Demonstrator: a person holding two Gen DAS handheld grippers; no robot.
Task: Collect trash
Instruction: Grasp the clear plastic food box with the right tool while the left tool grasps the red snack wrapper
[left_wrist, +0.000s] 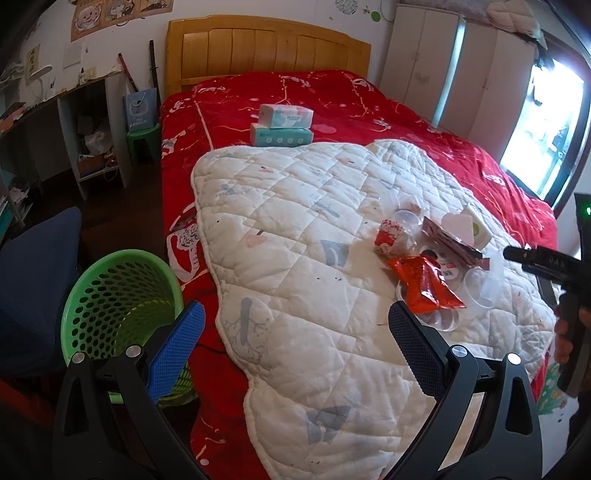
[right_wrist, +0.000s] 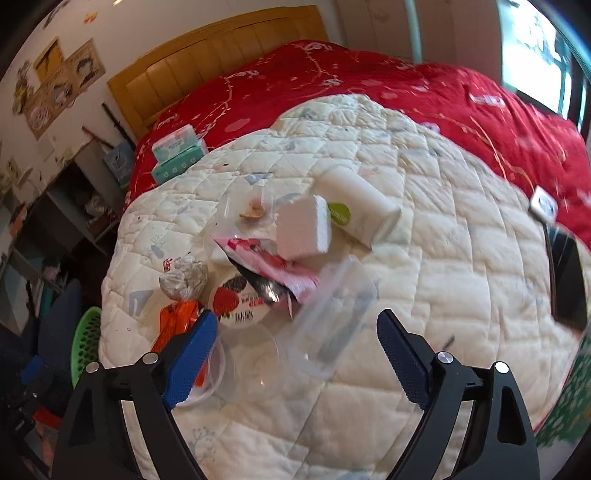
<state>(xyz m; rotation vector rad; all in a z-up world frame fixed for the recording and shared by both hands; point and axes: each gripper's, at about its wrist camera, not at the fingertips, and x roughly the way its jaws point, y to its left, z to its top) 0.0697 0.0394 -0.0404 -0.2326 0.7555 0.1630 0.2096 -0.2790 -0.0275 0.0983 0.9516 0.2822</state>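
— What's the room around you?

— A bedroom. Ahead of me stands a bed with a yellow wooden headboard (left_wrist: 266, 48) at top centre against a white wall (left_wrist: 207, 14), and a red bedspread (left_wrist: 295, 96) with pale floral lines. A white quilted blanket (left_wrist: 295, 240) lies over its near half.

— And the sides?

— Posters (left_wrist: 122, 14) hang at upper left. Below them a desk with open shelves (left_wrist: 88, 129) runs along the left edge, a small green stool (left_wrist: 142, 142) beside it on dark floor (left_wrist: 122, 218). A pale wardrobe (left_wrist: 454, 70) fills the upper right.

— Light?

— Daylight glares through a dark-framed window (left_wrist: 543, 125) at the right edge.
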